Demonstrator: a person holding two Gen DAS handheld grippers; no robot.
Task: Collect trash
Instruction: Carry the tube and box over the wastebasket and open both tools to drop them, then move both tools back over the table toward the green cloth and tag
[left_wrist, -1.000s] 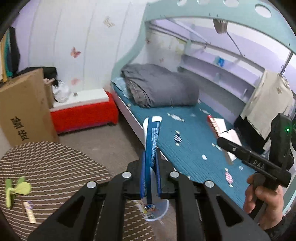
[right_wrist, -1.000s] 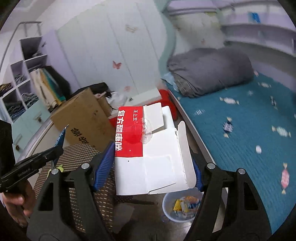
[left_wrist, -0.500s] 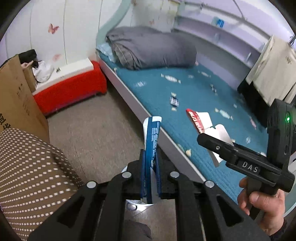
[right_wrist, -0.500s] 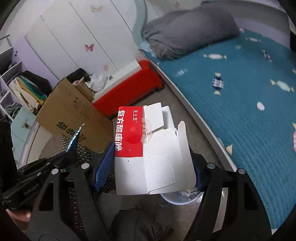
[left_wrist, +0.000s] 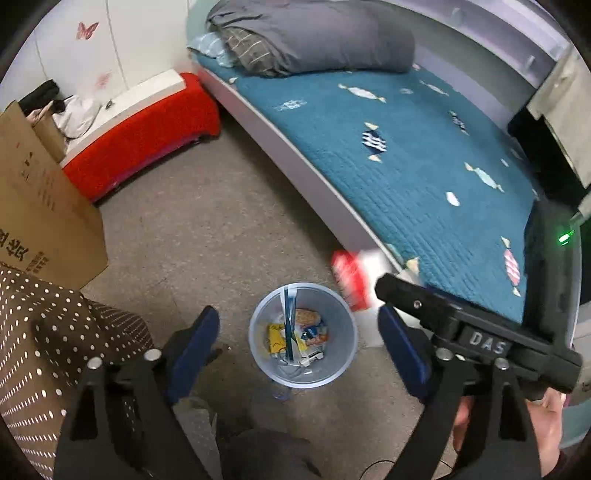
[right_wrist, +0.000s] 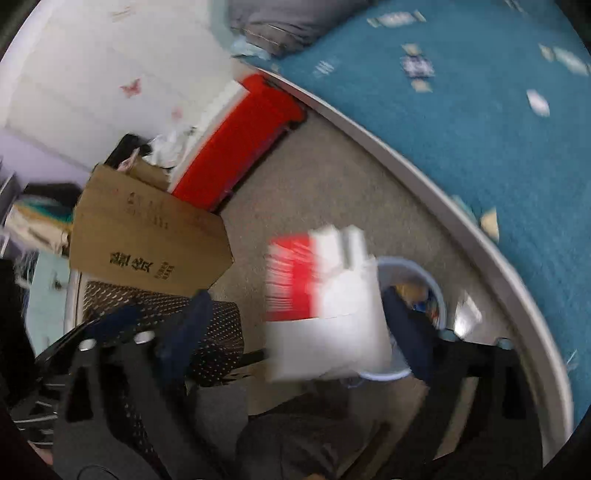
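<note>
The pale blue wastebasket (left_wrist: 345, 321) stands on the floor directly below the left gripper (left_wrist: 299, 347), with a flat blue wrapper (left_wrist: 289, 325) upright inside among other packets. The red-and-white carton (right_wrist: 325, 295), blurred, sits between the right gripper's (right_wrist: 295, 325) pads without either pressing on it, just left of the basket rim. The teal bed (left_wrist: 424, 155) runs along the right, a cardboard box (left_wrist: 40, 206) far left. Both grippers' jaws are opening wide, released; the left holds nothing.
</note>
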